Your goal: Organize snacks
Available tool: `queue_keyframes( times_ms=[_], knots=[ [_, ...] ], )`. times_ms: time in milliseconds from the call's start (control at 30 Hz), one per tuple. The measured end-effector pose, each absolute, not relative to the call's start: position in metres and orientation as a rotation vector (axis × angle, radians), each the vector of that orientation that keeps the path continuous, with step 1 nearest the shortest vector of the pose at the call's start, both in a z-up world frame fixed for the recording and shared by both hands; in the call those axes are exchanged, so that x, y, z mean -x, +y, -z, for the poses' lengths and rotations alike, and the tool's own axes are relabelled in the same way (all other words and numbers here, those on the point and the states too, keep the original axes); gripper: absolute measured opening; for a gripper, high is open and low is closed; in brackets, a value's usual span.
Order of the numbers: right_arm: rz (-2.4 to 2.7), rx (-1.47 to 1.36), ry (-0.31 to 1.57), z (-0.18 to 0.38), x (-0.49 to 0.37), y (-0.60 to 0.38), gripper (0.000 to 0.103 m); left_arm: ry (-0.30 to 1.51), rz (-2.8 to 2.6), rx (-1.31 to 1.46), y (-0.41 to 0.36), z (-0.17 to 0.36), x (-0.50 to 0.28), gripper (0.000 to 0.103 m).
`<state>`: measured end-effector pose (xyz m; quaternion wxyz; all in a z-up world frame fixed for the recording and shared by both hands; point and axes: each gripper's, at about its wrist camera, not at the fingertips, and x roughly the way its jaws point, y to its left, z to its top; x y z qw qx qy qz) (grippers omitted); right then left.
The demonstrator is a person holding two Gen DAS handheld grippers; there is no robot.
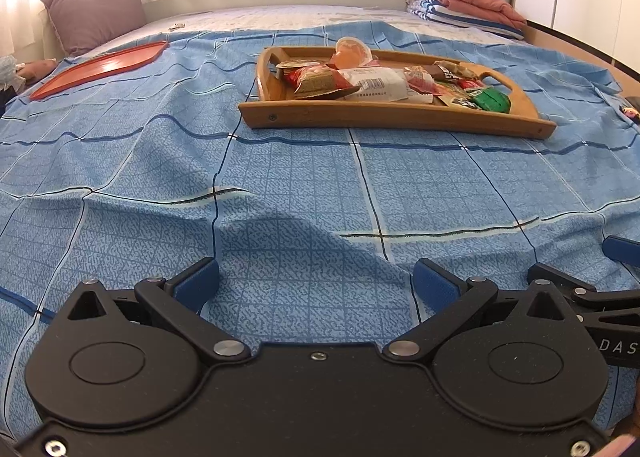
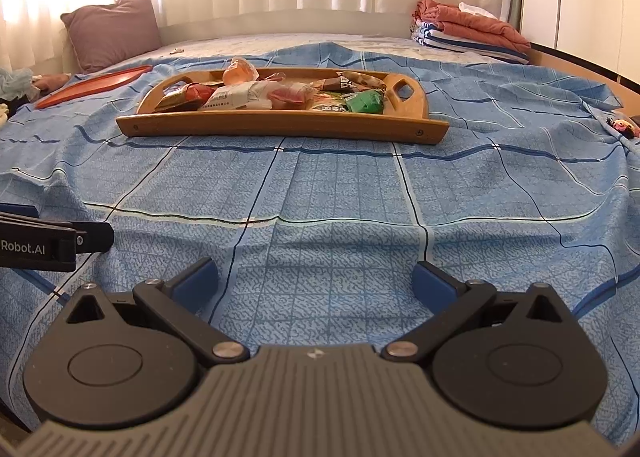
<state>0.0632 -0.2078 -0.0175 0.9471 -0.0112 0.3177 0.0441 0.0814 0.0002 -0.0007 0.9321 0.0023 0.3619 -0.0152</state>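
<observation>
Your left gripper (image 1: 316, 281) and right gripper (image 2: 316, 277) hover with fingers spread, empty — the wooden tray (image 2: 280, 123) of snacks (image 2: 256, 93) sits on the bedspread (image 2: 340, 197) at twelve o'clock.

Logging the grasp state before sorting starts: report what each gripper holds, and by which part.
Nothing is held. The left gripper and right gripper are both open over the blue bedsheet, short of the wooden tray.
</observation>
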Motion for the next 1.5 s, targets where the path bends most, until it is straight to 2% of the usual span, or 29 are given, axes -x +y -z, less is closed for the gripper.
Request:
queue_keyframes(
  times_ms=[1500],
  knots=[
    [-0.083,0.05,0.634,0.0215,-0.0617,-0.2045,0.103,0.744,0.042,-0.035,-0.001,0.0046,-0.0833,0.103]
  ],
)
